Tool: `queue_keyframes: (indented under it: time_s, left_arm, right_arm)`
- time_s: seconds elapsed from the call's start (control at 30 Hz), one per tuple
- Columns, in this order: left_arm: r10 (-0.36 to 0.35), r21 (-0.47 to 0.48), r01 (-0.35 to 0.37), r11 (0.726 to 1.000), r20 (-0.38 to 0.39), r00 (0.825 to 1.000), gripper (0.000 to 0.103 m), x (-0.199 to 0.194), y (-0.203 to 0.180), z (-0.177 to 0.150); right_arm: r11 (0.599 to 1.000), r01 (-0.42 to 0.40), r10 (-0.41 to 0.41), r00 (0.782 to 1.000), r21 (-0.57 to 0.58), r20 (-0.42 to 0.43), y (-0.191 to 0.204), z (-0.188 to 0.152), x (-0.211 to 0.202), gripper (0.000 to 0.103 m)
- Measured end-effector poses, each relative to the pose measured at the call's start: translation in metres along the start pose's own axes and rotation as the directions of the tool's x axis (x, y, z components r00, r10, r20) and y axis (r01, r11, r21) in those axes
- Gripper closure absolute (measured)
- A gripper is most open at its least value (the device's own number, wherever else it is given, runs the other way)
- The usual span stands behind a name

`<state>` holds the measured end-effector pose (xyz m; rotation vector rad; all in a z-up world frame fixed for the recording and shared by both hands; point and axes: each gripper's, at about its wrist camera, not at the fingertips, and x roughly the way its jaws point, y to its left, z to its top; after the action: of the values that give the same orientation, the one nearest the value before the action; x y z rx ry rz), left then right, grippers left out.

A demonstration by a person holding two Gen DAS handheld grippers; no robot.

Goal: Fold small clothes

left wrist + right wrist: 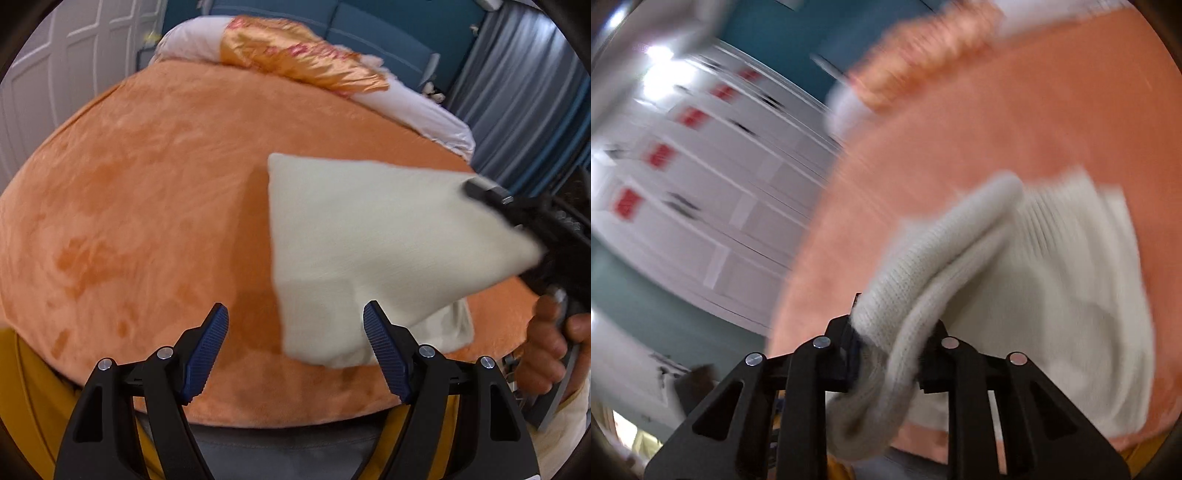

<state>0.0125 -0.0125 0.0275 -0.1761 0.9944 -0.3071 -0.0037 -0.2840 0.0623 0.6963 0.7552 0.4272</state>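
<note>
My right tongs point(886, 354) lift a bunched edge of the cream ribbed knit garment point(369, 236) off the orange plush bed cover point(147, 184).

The right tongs are clamped narrow on a thick roll of knit; my left tongs point(295, 343) stand wide and empty, just beside the garment's lower corner. I judge the risk is the bulky roll slipping from the pinch, or the hanging half folding crooked, since nothing steadies the far edge.
</note>
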Motion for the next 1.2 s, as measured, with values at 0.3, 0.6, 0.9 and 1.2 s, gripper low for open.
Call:
queue_keyframes:
  time_s: [0.3, 0.6, 0.9, 1.2]
  left_arm:
    - [-0.048, 0.102, 0.054, 0.993, -0.055, 0.997, 0.03, 0.033, -0.051, 0.002]
    - [0.072, 0.196, -0.05, 0.979, -0.107, 0.992, 0.029, 0.079, -0.069, -0.006]
    - [0.121, 0.21, -0.087, 0.974, -0.156, 0.98, 0.023, 0.1, -0.058, -0.019]
    - [0.083, 0.22, -0.061, 0.974, -0.09, 0.992, 0.03, 0.067, -0.064, -0.015]
  right_arm:
    - [0.916, 0.221, -0.204, 0.975, 0.334, -0.086, -0.162, -0.054, -0.007, 0.08]
    - [0.911, 0.33, -0.324, 0.944, 0.247, -0.063, -0.124, -0.05, -0.04, 0.068]
    - [0.931, 0.339, -0.331, 0.94, 0.135, -0.082, -0.116, -0.046, -0.024, 0.05]
    - [0.975, 0.205, -0.208, 0.978, 0.082, 0.02, -0.078, -0.044, -0.059, 0.085]
